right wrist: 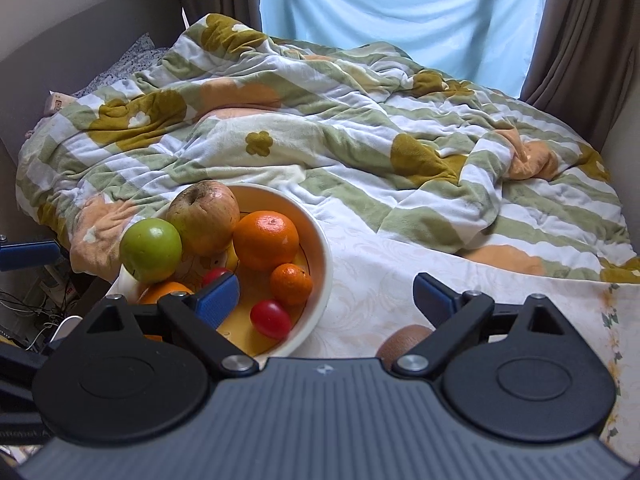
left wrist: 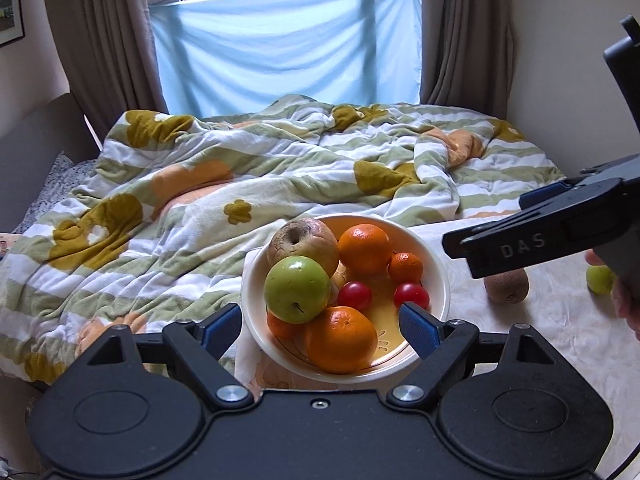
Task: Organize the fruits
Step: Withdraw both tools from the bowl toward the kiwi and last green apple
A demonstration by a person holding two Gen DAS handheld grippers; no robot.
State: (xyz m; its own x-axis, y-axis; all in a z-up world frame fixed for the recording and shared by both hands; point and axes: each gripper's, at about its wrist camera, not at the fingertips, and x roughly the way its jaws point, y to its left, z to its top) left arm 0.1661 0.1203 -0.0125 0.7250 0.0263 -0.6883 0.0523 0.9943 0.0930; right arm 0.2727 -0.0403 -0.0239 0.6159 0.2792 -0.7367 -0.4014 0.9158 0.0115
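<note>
A: Right gripper (right wrist: 326, 300)?
B: Jaws wide, nothing held. Left gripper (left wrist: 320, 326) also spread and empty, over the bowl (left wrist: 434, 264).
A: Fruit?
B: Mostly in the bowl; kiwi (left wrist: 507, 286) lies beside it.

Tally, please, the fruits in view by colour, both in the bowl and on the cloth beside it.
Orange: 4, all in the bowl
Green: 2, one in the bowl, one on the cloth
Red: 2, in the bowl
Brown: 2, an apple in the bowl, a kiwi outside
Total: 10
</note>
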